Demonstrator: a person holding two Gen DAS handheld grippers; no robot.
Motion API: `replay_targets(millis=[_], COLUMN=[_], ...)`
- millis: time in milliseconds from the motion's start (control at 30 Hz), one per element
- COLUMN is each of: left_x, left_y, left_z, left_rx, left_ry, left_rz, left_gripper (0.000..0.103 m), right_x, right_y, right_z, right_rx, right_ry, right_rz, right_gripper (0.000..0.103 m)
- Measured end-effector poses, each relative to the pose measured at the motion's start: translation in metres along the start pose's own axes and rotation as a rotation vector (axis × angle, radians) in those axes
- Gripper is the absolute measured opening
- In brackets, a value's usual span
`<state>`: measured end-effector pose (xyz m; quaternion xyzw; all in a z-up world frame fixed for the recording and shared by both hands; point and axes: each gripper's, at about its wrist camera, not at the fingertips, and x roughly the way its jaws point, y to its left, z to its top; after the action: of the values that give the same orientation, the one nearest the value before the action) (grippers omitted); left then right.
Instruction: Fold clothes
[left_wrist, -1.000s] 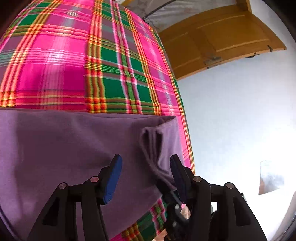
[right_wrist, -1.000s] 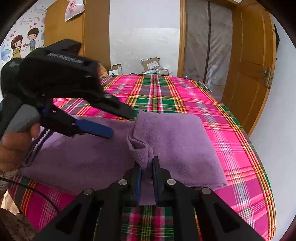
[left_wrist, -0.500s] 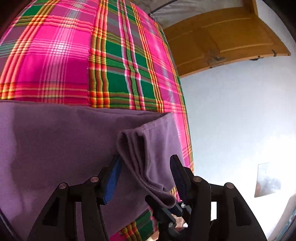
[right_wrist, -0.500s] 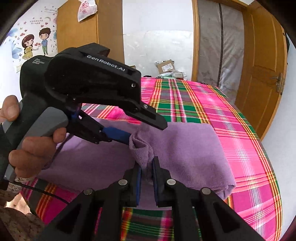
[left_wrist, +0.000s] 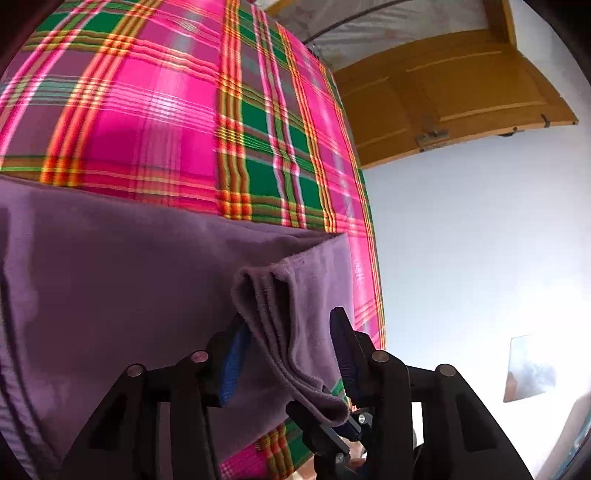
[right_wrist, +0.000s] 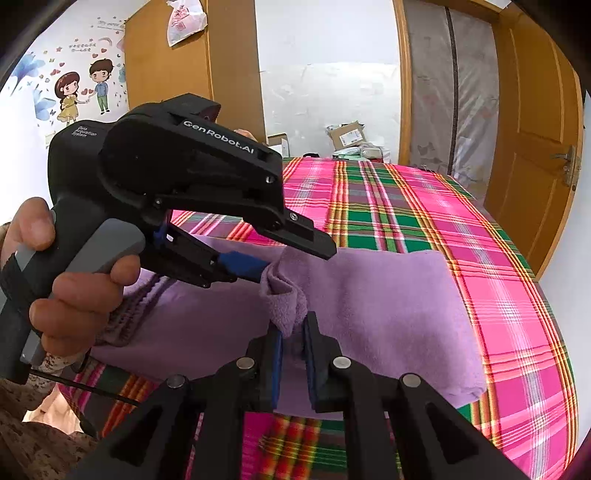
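Pinching a raised fold of the purple garment (right_wrist: 388, 306) on the plaid bedspread (right_wrist: 424, 206), the right gripper (right_wrist: 293, 345) stays clamped on the cloth while the left gripper (left_wrist: 288, 354), jaws apart, straddles the same bunched fold.

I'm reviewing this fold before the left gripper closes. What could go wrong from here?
1. The left gripper is open around a bunched fold of the purple garment; closing may catch only some layers.
2. The right gripper pinches just a small tuft, which might slip when lifted.
3. The garment's near edge lies close to the plaid bed's edge, so pulling could drag it off.
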<state>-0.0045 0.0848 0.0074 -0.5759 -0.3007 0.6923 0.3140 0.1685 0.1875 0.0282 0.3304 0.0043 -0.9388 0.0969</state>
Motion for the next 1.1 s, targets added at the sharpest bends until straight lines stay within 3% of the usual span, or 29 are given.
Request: replay_targets(millis=[533, 1100], left_x=[-0.025, -0.049], left_y=[-0.001, 0.039], left_z=[-0.001, 0.001], left_rx=[0.021, -0.062], left_ry=[-0.013, -0.085], left_rz=[-0.035, 0.072], left_gripper=[0.045, 0.045], right_x=[-0.017, 0.033], right_y=[0.02, 0.043], right_z=[0.019, 0.006], right_rx=[-0.049, -0.052], right_ry=[-0.067, 0.037], right_rz=[-0.011, 0.084], right_gripper=[0.011, 0.011])
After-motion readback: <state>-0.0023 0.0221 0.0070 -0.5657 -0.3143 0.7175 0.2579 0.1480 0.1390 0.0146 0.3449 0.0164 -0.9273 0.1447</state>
